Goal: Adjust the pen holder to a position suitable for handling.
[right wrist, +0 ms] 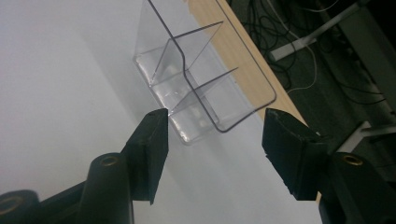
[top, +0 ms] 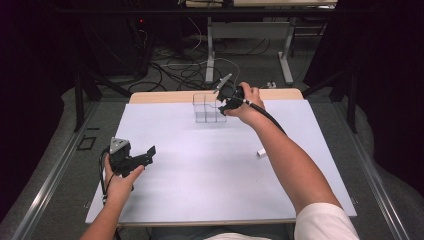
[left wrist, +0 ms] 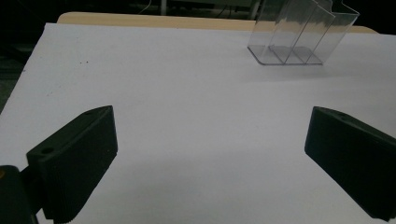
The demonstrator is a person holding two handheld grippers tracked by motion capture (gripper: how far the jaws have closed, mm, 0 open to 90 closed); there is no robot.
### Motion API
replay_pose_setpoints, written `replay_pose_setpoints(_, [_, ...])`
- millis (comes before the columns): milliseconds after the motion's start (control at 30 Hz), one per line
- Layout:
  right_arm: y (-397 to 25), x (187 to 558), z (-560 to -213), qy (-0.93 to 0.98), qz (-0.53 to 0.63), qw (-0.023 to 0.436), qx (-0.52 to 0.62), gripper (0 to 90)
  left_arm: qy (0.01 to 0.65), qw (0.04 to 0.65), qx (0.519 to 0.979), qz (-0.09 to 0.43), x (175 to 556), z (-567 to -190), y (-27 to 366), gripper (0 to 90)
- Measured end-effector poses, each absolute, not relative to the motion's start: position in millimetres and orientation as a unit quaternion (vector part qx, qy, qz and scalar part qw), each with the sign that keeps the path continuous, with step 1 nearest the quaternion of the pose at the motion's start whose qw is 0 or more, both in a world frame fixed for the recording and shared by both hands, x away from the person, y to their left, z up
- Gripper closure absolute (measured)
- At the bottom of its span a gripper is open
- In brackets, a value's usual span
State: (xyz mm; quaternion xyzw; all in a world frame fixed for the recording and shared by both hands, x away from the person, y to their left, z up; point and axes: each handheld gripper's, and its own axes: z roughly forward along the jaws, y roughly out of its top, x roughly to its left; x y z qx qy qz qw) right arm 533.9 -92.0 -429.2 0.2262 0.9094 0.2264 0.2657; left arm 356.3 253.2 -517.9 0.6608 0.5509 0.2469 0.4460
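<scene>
Approach phase — the right gripper (top: 226,101) is at the clear divided organiser (top: 208,108), which stands near the far edge of the white table (top: 200,170). In the right gripper view the jaws stand apart, unclenched, with the nearest end of the organiser (right wrist: 196,93) just ahead of them and nothing between them. The next move, by judgement, calls for advancing until one wall or the end compartment sits between the jaws, then closing gently; the thin plastic may slip or flex. All three compartments appear empty. The left gripper (top: 134,159) waits well apart at the near left — jaws released, holding nothing. A small white object (top: 261,152) lies alone on the table.
</scene>
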Motion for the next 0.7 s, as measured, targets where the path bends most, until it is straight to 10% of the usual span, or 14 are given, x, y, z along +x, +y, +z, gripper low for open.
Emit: replay_pose_setpoints(700, [-65.1, 570.7, -459.8, 0.923, 0.254, 0.237, 0.164, 50.9, 0.561, 0.455, 0.65, 0.238, 356.3, -518.8, 257.4, 3.1])
